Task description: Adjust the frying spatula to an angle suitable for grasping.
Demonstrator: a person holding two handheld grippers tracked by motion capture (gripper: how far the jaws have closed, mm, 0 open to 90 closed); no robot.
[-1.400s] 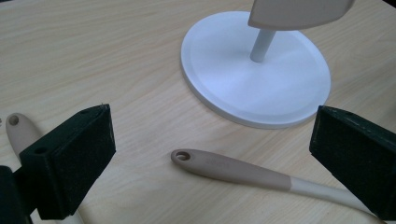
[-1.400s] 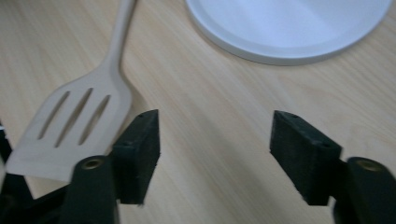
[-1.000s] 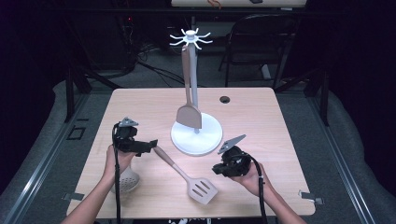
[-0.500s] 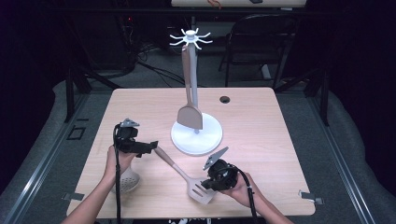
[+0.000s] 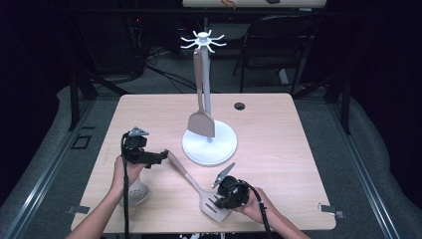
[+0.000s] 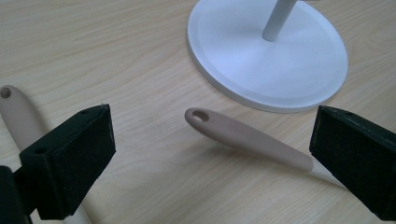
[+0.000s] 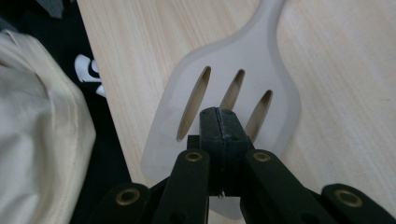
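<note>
A beige slotted turner (image 5: 191, 181) lies slantwise on the wooden table, handle up-left, head down-right. In the left gripper view its handle (image 6: 247, 137) runs between my open jaws, its holed end slightly off the wood over a shadow. My left gripper (image 5: 159, 157) (image 6: 215, 144) stands open around that handle end and touches nothing. My right gripper (image 5: 222, 199) (image 7: 218, 119) is shut, pads together with nothing between them, tips down on the turner's slotted head (image 7: 224, 88) near the table's front edge.
A white utensil stand (image 5: 219, 149) with a hooked top stands mid-table, a beige spatula (image 5: 201, 122) hanging from it. A perforated spoon (image 5: 137, 191) lies under the left hand, its handle (image 6: 14, 109) beside the left jaw. A dark grommet hole (image 5: 240, 106) is farther back.
The right gripper has moved left and down from beside the turner onto its slotted head. The left gripper has stayed by the handle end.
</note>
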